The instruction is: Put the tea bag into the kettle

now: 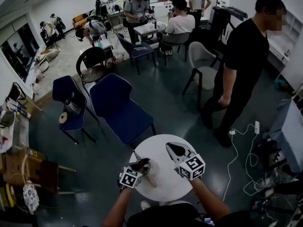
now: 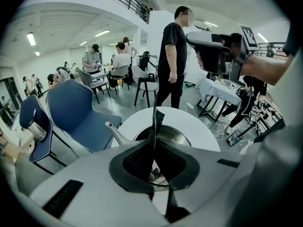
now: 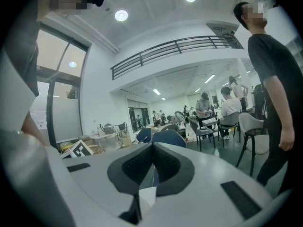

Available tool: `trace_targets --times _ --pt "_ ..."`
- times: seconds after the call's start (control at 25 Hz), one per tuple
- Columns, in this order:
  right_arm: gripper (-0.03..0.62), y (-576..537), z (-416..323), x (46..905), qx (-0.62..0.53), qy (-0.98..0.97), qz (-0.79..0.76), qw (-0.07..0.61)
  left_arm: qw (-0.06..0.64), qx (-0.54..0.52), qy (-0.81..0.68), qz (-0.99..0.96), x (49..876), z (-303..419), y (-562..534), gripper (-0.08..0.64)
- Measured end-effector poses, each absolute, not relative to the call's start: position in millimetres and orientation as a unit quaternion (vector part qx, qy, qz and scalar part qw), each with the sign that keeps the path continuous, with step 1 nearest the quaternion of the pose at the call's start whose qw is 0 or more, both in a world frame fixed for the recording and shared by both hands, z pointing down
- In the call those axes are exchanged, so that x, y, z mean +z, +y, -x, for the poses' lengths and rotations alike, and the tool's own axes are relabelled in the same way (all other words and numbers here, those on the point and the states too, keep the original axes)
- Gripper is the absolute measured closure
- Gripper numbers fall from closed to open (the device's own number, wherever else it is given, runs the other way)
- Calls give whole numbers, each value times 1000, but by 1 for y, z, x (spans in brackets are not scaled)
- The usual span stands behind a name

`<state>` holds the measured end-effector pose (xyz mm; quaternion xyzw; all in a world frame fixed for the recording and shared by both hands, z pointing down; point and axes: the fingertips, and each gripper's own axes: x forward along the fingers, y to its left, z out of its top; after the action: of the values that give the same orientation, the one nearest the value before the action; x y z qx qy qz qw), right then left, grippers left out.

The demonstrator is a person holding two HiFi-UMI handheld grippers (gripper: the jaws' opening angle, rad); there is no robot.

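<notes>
The left gripper (image 1: pixel 141 164) tilts down over the open kettle (image 1: pixel 151 168) on the round white surface (image 1: pixel 158 144), clenched on the tea bag (image 2: pixel 155 124), a thin dark strip standing upright above the kettle's mouth. The right gripper (image 1: pixel 173 148) is raised level beside it, pinching what looks like a pale paper scrap (image 3: pixel 147 196).
</notes>
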<state>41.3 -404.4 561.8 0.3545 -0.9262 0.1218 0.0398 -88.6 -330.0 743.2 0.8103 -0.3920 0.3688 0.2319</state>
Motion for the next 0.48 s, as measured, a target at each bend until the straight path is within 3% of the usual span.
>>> trace_targets --times 0.48 --pt "574 -401 -39 564 121 -927 -352 45 231 341 -401 -818 724 90 -334 520"
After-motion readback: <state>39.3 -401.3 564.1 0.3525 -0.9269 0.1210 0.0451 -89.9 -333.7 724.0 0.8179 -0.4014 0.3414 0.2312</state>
